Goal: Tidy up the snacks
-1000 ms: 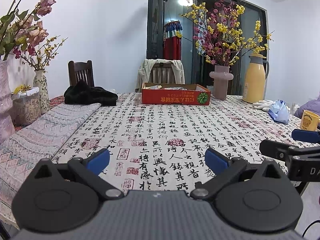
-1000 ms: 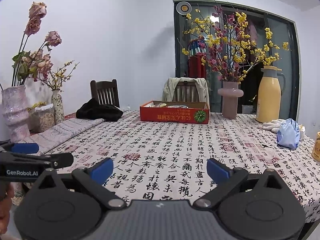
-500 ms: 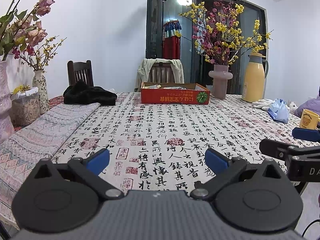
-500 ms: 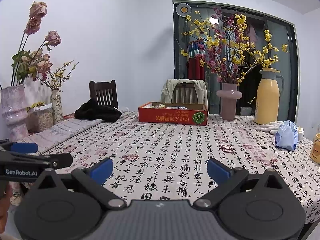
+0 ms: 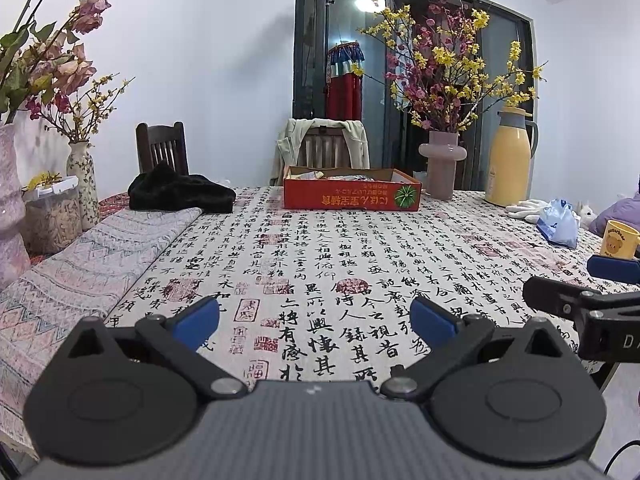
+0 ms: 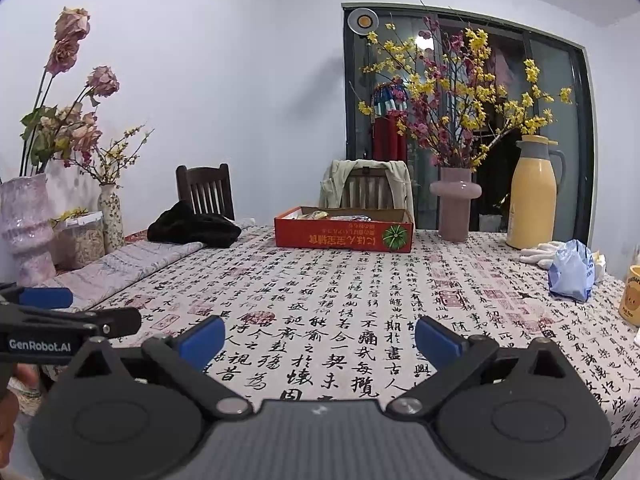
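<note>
Red cardboard snack box (image 5: 352,194) sits far ahead of my tools on the surface (image 5: 320,264), long axis crosswise, printed side facing me, wrappers inside. My left tool (image 5: 316,316) and right tool (image 6: 320,340) gape wide, holding nothing.

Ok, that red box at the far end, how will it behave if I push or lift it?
The red box looks like thin cardboard, so it probably flexes if lifted by one wall. Low and wide, it should slide on the tablecloth rather than tip. Its open top holds loose packets, which may shift.
</note>
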Demonstrator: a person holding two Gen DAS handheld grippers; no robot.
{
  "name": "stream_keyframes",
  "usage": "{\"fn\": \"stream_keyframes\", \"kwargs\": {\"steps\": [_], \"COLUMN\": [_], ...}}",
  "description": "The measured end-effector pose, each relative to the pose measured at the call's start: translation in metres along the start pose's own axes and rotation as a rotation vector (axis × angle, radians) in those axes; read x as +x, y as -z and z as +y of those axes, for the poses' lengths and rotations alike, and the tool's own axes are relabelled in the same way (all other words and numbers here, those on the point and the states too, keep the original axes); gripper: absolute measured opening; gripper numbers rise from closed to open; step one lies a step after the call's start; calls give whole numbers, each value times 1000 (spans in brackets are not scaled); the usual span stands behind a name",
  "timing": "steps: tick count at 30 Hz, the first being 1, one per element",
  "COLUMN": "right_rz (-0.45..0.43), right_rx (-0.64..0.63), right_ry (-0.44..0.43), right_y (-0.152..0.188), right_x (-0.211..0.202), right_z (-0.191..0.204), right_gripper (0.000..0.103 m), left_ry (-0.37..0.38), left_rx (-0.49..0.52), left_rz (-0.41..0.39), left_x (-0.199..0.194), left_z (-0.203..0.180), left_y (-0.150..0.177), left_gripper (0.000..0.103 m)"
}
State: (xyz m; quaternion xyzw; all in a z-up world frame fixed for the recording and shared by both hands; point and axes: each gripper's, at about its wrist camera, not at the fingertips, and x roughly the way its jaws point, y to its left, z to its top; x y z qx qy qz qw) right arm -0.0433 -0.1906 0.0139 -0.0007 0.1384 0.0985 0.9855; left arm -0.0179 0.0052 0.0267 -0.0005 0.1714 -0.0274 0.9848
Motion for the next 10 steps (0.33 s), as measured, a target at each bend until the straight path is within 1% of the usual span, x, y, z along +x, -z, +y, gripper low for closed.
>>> {"fn": "stream_keyframes", "kwargs": {"steps": [6, 8, 9, 10], "right_rz": [0, -3, -6, -8], "right_rx": [-2, -1, 1, 2], "right_ry": [-2, 0, 1, 0], "right_y": [0, 0, 0, 0], "right_x": [0, -1, -1, -2], "right_z": [1, 1, 0, 0], "right_gripper": [102, 102, 102, 102], "left_ry": [0, 11, 17, 7], "left_rx": [5, 1, 14, 20], "left_rz": [-10, -8, -3, 0], "left_x": [-1, -2, -1, -1], "left_z": [0, 1, 0, 0], "left_y": [-2, -1, -1, -1], "left_gripper": [103, 103, 103, 103]}}
